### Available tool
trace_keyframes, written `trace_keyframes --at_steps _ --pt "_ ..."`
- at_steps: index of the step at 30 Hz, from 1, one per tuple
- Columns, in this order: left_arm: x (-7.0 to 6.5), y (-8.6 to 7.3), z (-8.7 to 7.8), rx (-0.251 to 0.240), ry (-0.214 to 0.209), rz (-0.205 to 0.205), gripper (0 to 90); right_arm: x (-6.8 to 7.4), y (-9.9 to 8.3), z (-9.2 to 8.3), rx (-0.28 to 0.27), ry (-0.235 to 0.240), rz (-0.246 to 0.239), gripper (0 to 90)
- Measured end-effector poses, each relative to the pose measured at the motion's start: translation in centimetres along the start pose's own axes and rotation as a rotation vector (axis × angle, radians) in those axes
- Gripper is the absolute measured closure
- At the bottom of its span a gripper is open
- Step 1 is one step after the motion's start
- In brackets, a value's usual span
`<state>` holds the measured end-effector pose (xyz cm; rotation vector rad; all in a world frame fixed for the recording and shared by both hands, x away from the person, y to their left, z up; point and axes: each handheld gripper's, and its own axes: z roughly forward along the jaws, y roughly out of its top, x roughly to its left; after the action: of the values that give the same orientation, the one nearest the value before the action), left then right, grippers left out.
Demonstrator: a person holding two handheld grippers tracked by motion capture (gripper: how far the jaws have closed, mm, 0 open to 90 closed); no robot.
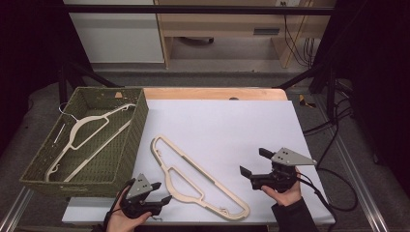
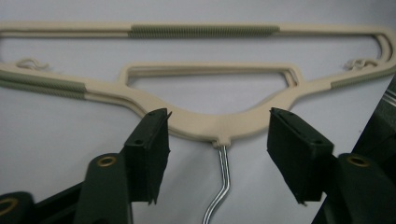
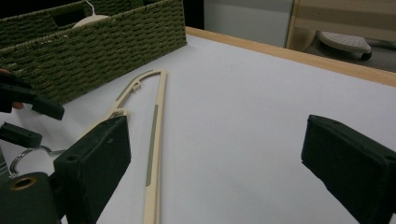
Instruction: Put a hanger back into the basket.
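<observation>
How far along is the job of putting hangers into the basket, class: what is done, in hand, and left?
Done: one hanger already lies in the green woven basket. In hand: nothing is gripped; the left gripper is open, jaws either side of the neck of the hanger on the table. The right gripper is open over the white tabletop. Left: grasping that hanger and moving it to the basket.
</observation>
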<state>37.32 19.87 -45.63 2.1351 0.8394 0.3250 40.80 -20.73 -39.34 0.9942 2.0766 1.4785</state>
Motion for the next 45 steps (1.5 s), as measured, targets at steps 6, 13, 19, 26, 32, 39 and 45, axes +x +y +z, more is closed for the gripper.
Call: trace_keyframes --at_steps 6,13,19,26,32,39,45 --pt "-0.3 -0.5 1.2 0.080 -0.005 -0.010 57.2 0.1 -0.1 0.2 0.011 0.005 0.000 8.5" --pt "-0.1 -0.7 1.7 0.116 0.010 -0.029 68.3 0.2 -0.2 0.4 0.019 0.009 -0.002 8.5" --pt "-0.2 -0.7 1.8 0.127 0.029 -0.051 76.8 0.2 -0.2 0.4 0.020 0.012 0.001 8.5" --pt "-0.3 -0.6 1.9 0.136 0.011 -0.077 86.7 0.3 -0.3 0.6 0.026 0.018 -0.005 8.6" --pt "-0.5 -0.5 1.9 0.138 0.018 -0.089 88.2 0.4 -0.4 0.9 0.033 0.020 -0.001 8.5" --pt "-0.7 -0.1 1.3 0.115 0.026 -0.095 88.4 1.2 -0.3 1.5 0.048 0.044 -0.020 8.6" --pt "-0.7 0.9 0.7 0.104 0.025 -0.091 88.5 3.0 -0.1 2.9 0.056 0.099 -0.035 9.5"
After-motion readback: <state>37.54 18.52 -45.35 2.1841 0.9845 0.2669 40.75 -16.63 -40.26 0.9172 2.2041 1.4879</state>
